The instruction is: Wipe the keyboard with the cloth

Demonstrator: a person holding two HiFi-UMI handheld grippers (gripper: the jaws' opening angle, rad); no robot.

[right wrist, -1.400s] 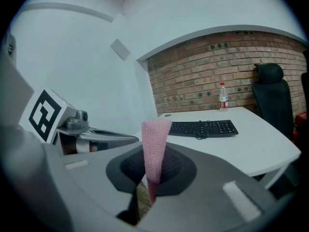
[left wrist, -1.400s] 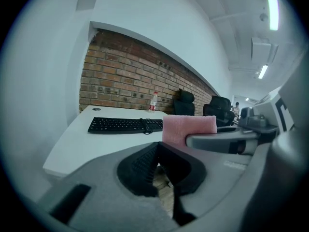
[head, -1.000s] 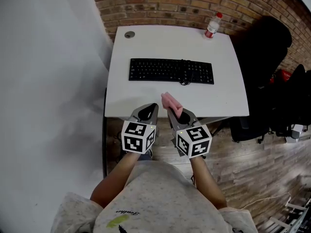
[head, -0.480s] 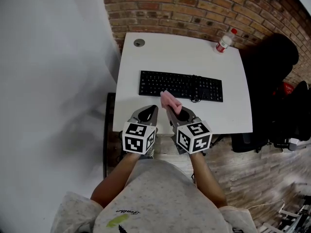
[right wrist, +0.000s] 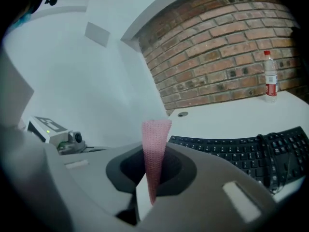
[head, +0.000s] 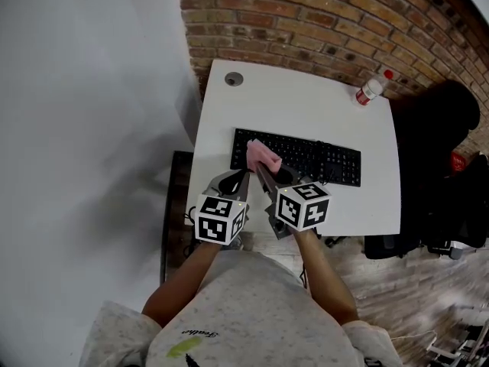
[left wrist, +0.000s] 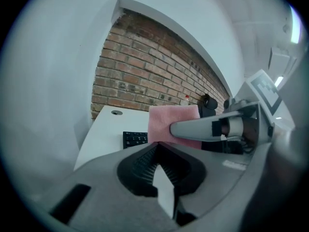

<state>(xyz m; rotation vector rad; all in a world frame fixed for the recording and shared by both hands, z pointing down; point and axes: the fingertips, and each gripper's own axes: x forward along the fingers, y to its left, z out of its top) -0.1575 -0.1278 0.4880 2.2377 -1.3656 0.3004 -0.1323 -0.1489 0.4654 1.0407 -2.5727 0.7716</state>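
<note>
Near the keyboard (head: 325, 159), right hand-held gripper (head: 261, 168) pinches cloth (head: 262, 154); bottle's (head: 370, 90) label red.

left claw (head: 238, 177) closed, empty; right claw (head: 261, 168) tight on cloth (head: 263, 155)

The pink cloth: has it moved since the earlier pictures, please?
Yes. The pink cloth, in the right claw, moved forward from short of the black keyboard to over its left part.

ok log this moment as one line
right gripper: shut on pink cloth, held up near keyboard left end | left gripper: shut, empty | wipe: not yet begun
</note>
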